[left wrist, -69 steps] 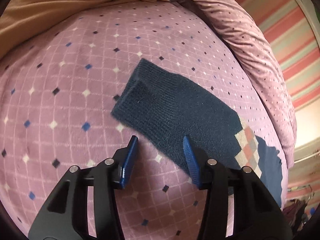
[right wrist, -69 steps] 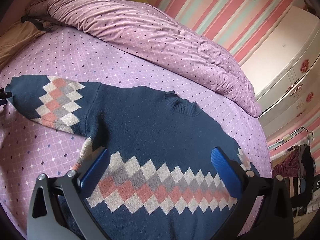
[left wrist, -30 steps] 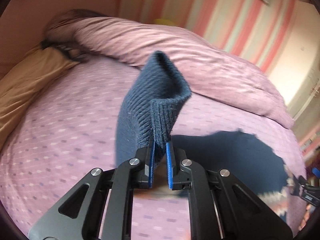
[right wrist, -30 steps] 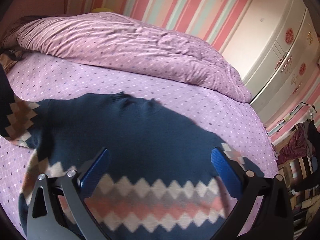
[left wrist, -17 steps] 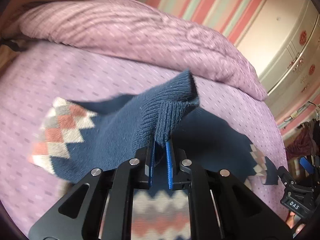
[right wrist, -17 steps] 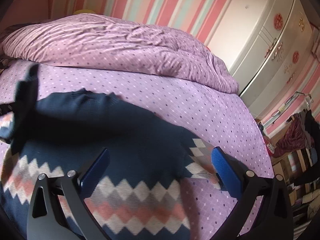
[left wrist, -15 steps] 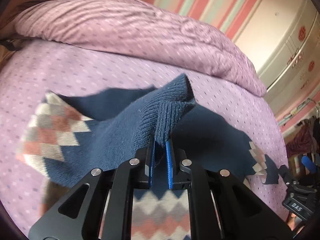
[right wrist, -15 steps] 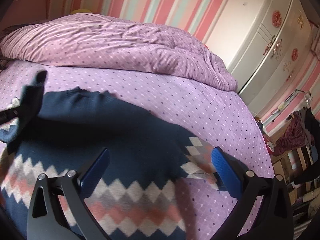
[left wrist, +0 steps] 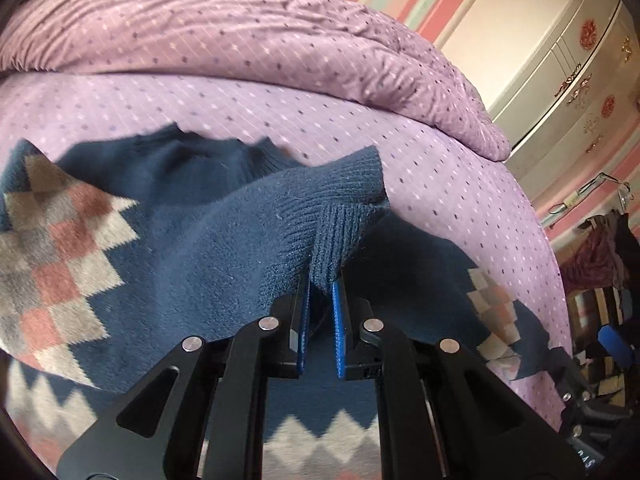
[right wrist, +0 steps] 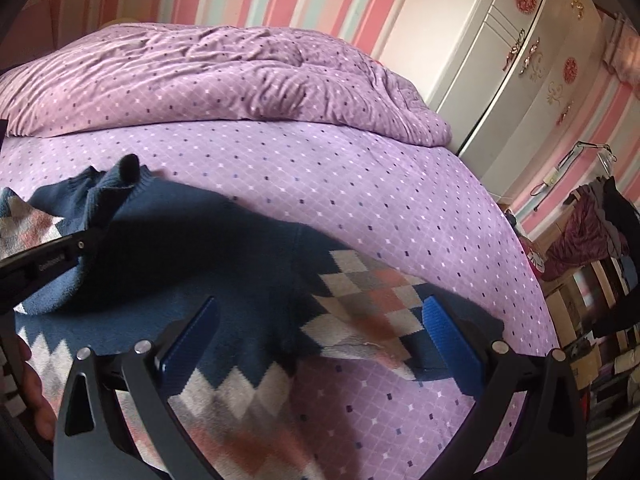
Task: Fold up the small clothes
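Observation:
A small navy sweater [left wrist: 192,264] with grey, pink and white diamonds lies on the purple bed sheet [left wrist: 360,136]. My left gripper [left wrist: 320,292] is shut on the ribbed cuff [left wrist: 344,208] of its left sleeve, which is drawn across the sweater's chest near the collar [left wrist: 224,156]. In the right wrist view that cuff [right wrist: 116,188] stands up at the left, held by the left gripper [right wrist: 86,236]. My right gripper [right wrist: 320,328] is open above the other sleeve [right wrist: 368,292], which lies flat with its diamond band between the fingers, untouched.
A rumpled purple duvet [right wrist: 208,76] is heaped along the far side of the bed. A white wardrobe [right wrist: 532,60] stands at the right before a striped wall. Clothes [right wrist: 592,220] hang beyond the bed's right edge. A hand [right wrist: 36,392] shows at the lower left.
My left gripper carried the sleeve cuff rightward and down, folding the sleeve over the sweater's body. My right gripper shifted right, from over the chest to above the other sleeve, still open.

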The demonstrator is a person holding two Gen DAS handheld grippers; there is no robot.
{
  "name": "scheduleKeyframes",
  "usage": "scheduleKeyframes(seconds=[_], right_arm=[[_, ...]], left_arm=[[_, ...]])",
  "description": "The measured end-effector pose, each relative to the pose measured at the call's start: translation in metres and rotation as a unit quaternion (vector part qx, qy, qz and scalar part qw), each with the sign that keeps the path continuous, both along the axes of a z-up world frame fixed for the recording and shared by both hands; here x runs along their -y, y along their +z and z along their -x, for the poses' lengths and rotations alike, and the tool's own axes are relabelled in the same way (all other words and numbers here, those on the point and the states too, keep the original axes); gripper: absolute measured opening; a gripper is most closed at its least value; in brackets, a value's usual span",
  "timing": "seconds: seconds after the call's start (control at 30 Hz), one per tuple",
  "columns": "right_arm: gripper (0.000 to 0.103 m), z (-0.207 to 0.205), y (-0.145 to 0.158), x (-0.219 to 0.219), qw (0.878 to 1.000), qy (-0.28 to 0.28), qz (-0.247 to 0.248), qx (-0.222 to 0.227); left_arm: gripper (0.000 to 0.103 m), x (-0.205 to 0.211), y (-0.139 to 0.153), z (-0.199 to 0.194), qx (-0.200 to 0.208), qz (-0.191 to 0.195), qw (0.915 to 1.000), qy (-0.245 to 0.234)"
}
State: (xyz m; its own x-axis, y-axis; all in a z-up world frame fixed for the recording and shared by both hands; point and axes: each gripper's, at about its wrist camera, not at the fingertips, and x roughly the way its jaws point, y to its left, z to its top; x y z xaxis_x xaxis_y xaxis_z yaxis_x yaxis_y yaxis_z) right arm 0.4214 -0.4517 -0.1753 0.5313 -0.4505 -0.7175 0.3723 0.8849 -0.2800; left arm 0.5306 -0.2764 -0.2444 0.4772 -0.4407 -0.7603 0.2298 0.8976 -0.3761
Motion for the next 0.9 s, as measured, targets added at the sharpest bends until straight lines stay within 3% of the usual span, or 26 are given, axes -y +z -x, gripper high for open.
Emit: scheduleKeyframes(seconds=[0.23, 0.43, 0.53, 0.6, 0.67, 0.73, 0.83, 0.9], right_arm=[[0.101, 0.003, -0.015, 0.018, 1.0, -0.007, 0.008, -0.014], [0.101, 0.005, -0.022, 0.03, 1.0, -0.021, 0.006, -0.017], [0.101, 0.008, -0.024, 0.033, 0.999, -0.024, 0.01, -0.019], [0.101, 0.009, -0.027, 0.034, 0.999, -0.025, 0.013, -0.026], [0.101, 0.01, -0.028, 0.036, 0.999, -0.025, 0.017, -0.032], [0.101, 0.012, -0.024, 0.038, 0.999, -0.026, 0.015, -0.029], [0.101, 0.011, -0.019, 0.038, 1.0, -0.023, -0.001, -0.019], [0.101, 0.006, -0.019, 0.032, 1.0, -0.01, -0.022, -0.012]], left_arm=[[0.009, 0.03, -0.023, 0.01, -0.009, -0.022, 0.9996, -0.015], [0.009, 0.053, -0.059, 0.006, -0.02, -0.08, 0.9959, -0.039], [0.01, 0.063, -0.066, 0.009, -0.003, -0.111, 0.9929, -0.043], [0.017, 0.073, -0.064, 0.012, 0.01, -0.132, 0.99, -0.047], [0.041, 0.08, -0.062, 0.016, 0.022, -0.144, 0.9876, -0.059], [0.054, 0.08, -0.056, 0.024, 0.029, -0.143, 0.9865, -0.074], [0.08, 0.052, -0.032, 0.041, 0.042, -0.124, 0.9895, -0.06], [0.083, 0.019, -0.015, 0.056, 0.057, -0.12, 0.9901, -0.046]])
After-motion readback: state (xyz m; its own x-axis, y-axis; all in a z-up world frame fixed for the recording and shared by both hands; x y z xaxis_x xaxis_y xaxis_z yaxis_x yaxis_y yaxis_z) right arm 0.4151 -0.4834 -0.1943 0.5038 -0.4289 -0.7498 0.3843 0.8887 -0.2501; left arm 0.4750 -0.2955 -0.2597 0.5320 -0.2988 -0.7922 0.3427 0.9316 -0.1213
